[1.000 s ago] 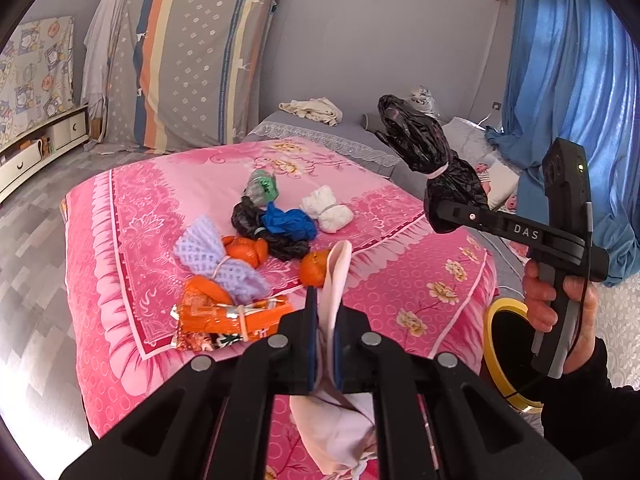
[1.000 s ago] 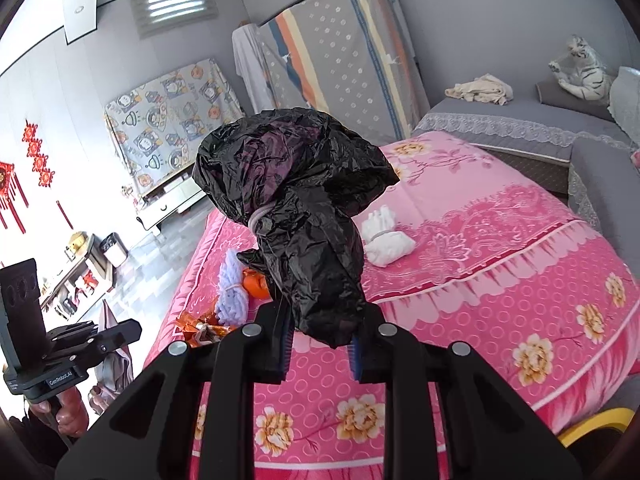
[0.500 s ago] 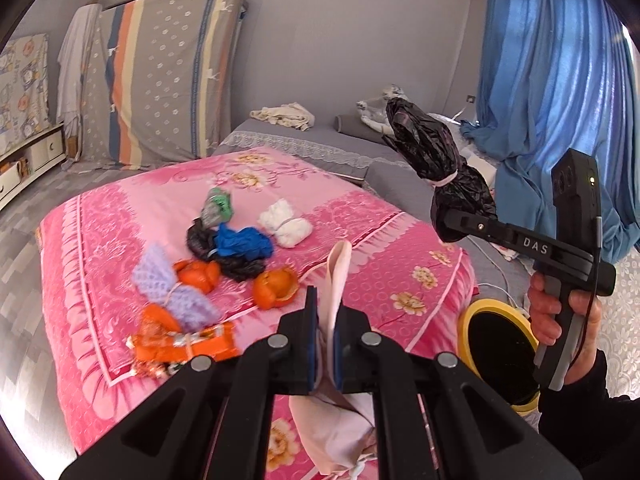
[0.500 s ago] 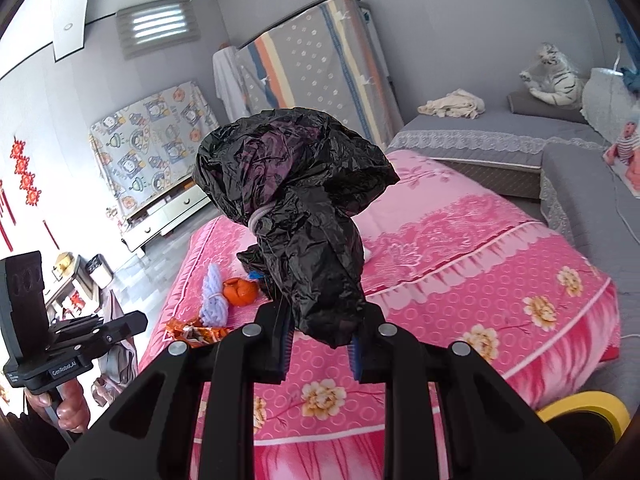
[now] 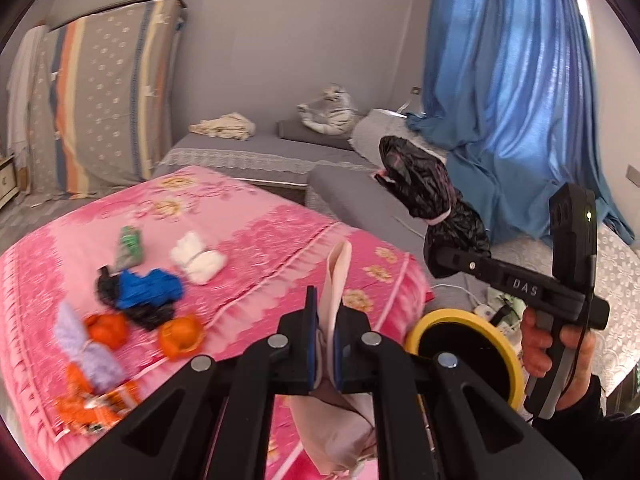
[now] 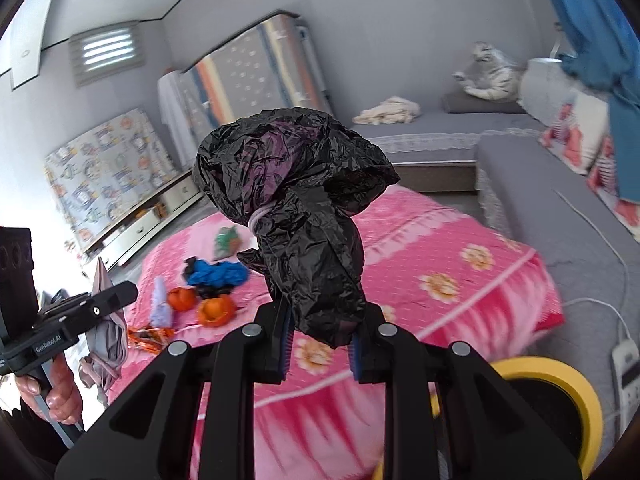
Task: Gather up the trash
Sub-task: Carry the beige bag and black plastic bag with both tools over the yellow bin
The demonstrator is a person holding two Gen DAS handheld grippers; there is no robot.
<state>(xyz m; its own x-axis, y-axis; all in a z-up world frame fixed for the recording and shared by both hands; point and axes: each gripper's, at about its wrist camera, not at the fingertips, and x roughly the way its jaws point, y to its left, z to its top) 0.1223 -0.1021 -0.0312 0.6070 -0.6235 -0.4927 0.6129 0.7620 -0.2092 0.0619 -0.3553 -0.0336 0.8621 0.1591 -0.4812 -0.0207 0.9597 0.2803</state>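
Both my grippers carry trash above the pink bed.

My left gripper pinches a pale pink bag upright; my right gripper, held level, clamps a black bag, seemingly over the yellow-rimmed bin.

Home bedroom: pink-covered bed, blue curtain

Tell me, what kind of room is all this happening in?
Most likely a bedroom in someone's home: a bed with a pink floral cover, a striped mattress propped against the wall, and blue curtains.
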